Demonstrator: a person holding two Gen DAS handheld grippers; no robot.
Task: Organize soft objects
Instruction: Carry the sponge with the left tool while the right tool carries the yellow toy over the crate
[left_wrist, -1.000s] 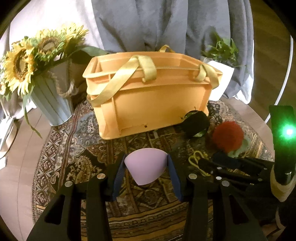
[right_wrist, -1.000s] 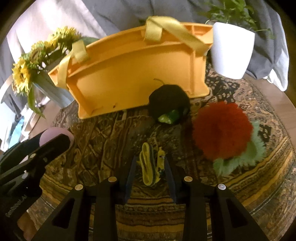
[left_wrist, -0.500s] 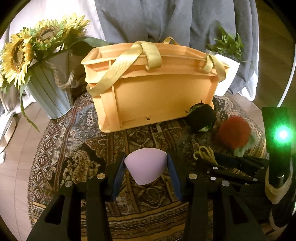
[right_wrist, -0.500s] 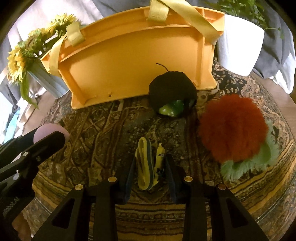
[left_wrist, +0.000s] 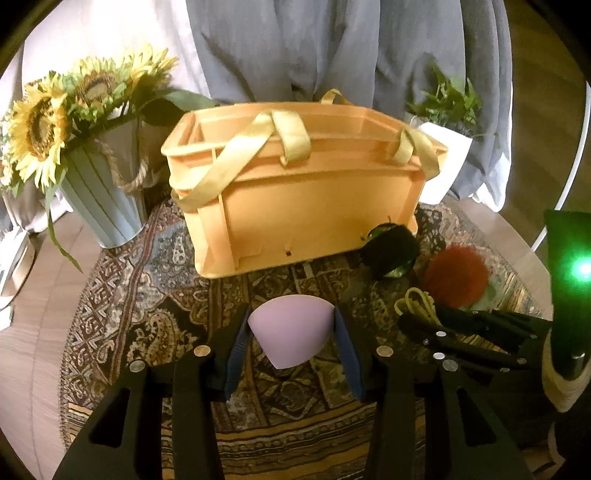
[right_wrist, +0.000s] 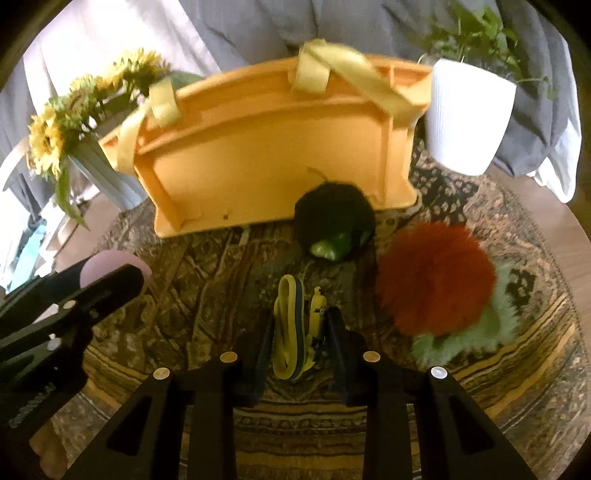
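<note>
Left fingers (left_wrist: 291, 341) clamp the lilac ball (left_wrist: 290, 334) and right fingers (right_wrist: 297, 341) clamp the yellow toy (right_wrist: 295, 332), both above the rug's near edge, apparently bound for the crate (left_wrist: 295, 192).

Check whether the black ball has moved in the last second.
No. The black ball still sits against the basket's lower right corner, just as in the earlier right wrist pictures.

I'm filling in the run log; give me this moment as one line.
left gripper: shut on pink soft piece | right gripper: shut on yellow strap toy | orange basket: ahead on rug | red pompom: on rug
</note>
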